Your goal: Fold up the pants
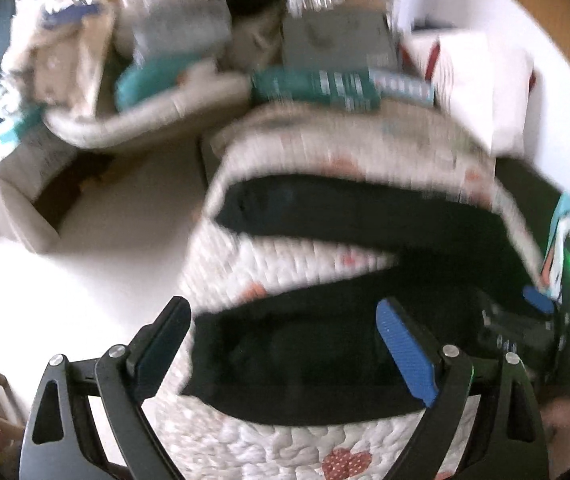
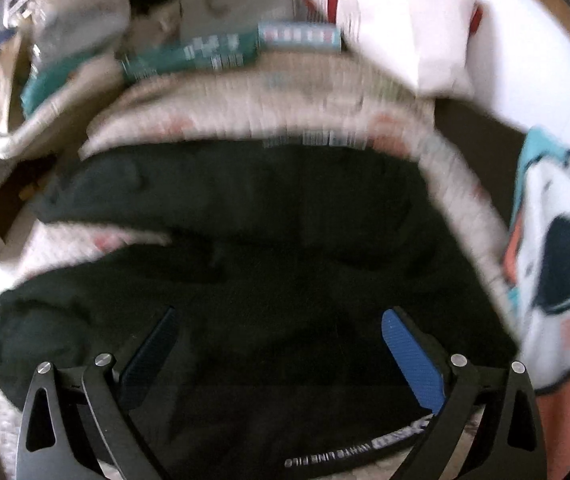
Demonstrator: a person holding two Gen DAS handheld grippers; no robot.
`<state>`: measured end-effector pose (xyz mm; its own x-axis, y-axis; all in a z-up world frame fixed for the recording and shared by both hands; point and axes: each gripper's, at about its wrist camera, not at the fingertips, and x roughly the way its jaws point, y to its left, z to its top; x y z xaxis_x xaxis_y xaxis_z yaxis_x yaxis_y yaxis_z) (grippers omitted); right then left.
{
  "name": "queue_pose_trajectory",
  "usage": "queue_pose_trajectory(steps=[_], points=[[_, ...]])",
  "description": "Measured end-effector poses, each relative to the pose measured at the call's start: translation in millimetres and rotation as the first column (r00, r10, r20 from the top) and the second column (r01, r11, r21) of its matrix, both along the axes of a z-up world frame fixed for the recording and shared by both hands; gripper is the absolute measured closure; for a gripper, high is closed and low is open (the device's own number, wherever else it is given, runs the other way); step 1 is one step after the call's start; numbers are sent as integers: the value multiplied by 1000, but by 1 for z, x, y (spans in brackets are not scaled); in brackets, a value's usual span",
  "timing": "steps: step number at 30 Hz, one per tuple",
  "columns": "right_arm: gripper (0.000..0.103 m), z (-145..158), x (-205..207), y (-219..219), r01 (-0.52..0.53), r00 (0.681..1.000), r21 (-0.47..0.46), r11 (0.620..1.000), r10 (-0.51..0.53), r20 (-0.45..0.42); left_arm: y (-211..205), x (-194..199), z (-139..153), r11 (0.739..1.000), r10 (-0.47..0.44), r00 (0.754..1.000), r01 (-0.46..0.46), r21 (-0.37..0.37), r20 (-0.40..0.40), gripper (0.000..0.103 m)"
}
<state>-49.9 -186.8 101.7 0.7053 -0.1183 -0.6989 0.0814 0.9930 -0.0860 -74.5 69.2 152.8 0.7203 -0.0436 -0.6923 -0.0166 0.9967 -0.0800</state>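
Note:
Black pants lie spread flat on a white quilted blanket, both legs reaching left with a strip of quilt between them. The waistband with white lettering is at the near edge in the right wrist view. My left gripper is open and empty above the near leg. My right gripper is open and empty over the seat of the pants, above the waistband. The right gripper also shows at the right edge of the left wrist view. Both views are motion-blurred.
Beyond the quilt lie teal boxes, a grey box, clothes and bags. A white cardboard box stands at left on pale floor. A printed white, teal and orange cloth lies at right.

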Motion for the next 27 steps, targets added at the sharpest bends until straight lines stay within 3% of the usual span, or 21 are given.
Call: queue_pose_trajectory(steps=[4,7,13,18,22,27], points=[[1,52,-30,13,-34,986,-43,998,40,159,6,-25,65,999,25,983,-28,18,180,9],[1,89,-44,16,-52,965,-56,997,65,254,6,-44,109,998,18,955,-33,45,296,9],[1,136,-58,20,-103,943,-93,990,127,309,5,-57,164,998,6,916,-28,50,400,0],[0,151,-51,10,-77,948,-101,992,104,299,-1,-50,177,997,-12,907,-19,69,421,0],[0,150,-35,5,-80,959,-125,989,111,261,-7,-26,167,998,-24,925,-1,66,379,0],[0,135,-9,10,-129,963,-201,971,171,209,-7,15,130,999,-27,961,17,38,275,0]])
